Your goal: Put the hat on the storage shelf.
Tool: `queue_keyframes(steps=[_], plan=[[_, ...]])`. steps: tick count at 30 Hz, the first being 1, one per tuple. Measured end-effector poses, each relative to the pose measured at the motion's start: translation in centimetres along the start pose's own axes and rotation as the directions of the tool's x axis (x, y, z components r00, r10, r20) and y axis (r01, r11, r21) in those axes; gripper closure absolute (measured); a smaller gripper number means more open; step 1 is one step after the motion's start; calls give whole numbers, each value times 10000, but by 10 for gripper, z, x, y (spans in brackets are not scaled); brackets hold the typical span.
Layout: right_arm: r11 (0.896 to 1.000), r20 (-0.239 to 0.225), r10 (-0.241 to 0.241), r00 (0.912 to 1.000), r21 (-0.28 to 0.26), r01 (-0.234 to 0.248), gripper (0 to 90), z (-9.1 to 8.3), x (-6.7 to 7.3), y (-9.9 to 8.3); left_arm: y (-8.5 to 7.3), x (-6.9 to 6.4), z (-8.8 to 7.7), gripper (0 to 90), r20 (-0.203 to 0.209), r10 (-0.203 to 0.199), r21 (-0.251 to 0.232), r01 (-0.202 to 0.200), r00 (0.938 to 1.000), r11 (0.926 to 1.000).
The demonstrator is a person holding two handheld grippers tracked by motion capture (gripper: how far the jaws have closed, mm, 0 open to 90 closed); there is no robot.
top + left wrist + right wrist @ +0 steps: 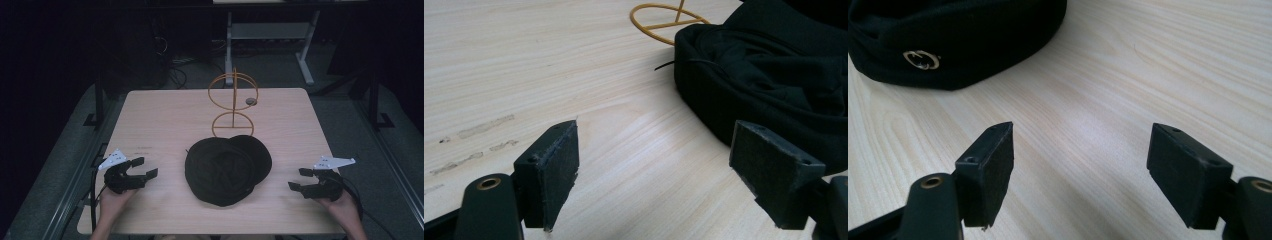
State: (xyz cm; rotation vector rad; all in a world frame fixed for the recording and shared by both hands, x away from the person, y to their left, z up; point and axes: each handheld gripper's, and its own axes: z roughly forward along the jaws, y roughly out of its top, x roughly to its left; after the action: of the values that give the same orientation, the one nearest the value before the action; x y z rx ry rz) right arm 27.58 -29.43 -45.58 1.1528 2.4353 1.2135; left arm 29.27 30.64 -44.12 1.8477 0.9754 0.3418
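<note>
A black hat [227, 169] lies in the middle of the wooden table [165, 115], and a second dark hat seems to lie partly under it. Behind it stands an orange wire stand [233, 102] with two rings on a post. My left gripper [146, 168] rests near the table's front left, open, with bare wood between its jaws; the left gripper view has the hat [774, 75] to its right. My right gripper [299, 179] sits at the front right, also open and empty. Its view looks at the hat's brim [958, 40], which bears a small metal emblem [921, 59].
A small dark disc [251, 101] lies on the table beside the stand's upper ring. Faint scuff marks [479, 127] run across the wood near my left gripper. Beyond the table's far edge are a desk frame [305, 55] and cables on the floor.
</note>
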Motion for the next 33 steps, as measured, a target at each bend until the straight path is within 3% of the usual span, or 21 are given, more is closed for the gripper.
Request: queue_keyframes(steps=[7, 27, 33], plan=[[9995, 19, 106, 9999, 288, -107, 253, 3, -1, -1, 0, 1, 1, 196, -68, 20, -2, -20, 10000, 10000], [9966, -210, -689, 9974, -470, 678, 222, -1, 29, 20, 0, 3, 0, 196, -129, 207, 13, -207, 9997, 9998], [9946, -420, -984, 9943, -374, 969, 218, 2, 40, 27, 0, 2, -1, 196, -120, 234, -27, -234, 9997, 9997]])
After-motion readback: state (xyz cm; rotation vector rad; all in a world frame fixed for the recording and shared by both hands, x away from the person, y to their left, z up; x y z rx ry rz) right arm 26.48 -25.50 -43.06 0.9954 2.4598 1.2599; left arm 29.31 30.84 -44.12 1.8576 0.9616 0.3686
